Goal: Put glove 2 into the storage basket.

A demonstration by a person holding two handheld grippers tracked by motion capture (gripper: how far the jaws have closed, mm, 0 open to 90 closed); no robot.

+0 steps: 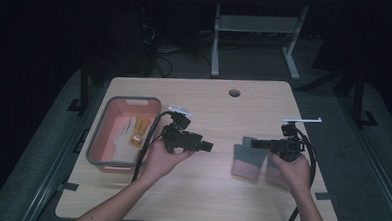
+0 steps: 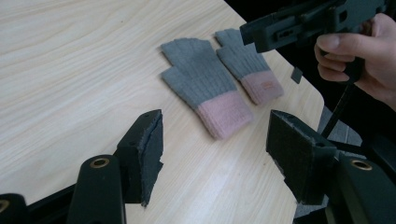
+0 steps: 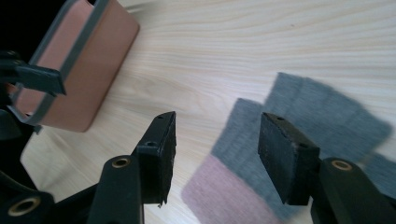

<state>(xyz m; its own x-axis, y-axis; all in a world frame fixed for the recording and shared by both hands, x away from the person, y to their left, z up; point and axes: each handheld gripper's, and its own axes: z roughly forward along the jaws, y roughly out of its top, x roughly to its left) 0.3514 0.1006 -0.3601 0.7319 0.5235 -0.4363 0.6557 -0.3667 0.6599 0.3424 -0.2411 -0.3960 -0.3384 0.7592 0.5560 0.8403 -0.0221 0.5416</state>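
Note:
Two grey knit gloves with pink cuffs lie side by side on the wooden table, one (image 1: 246, 162) (image 2: 205, 88) (image 3: 233, 135) nearer the middle and the other (image 2: 250, 65) (image 3: 327, 116) beside it, partly under the person's right hand in the high view. My right gripper (image 1: 246, 142) (image 3: 217, 149) hovers just above the nearer glove, pointing left, jaws open and empty. My left gripper (image 1: 208, 146) (image 2: 215, 154) is held left of the gloves, pointing right at them, its jaws open with nothing between them. In the left gripper view the right gripper (image 2: 303, 23) hangs over the gloves.
A pink bin with a grey rim (image 1: 127, 101) (image 3: 88, 70) stands at the table's left, holding a white glove (image 1: 124, 137) and an orange one (image 1: 140, 130). A round hole (image 1: 234, 92) sits near the far edge. Cables trail from both grippers toward the front edge.

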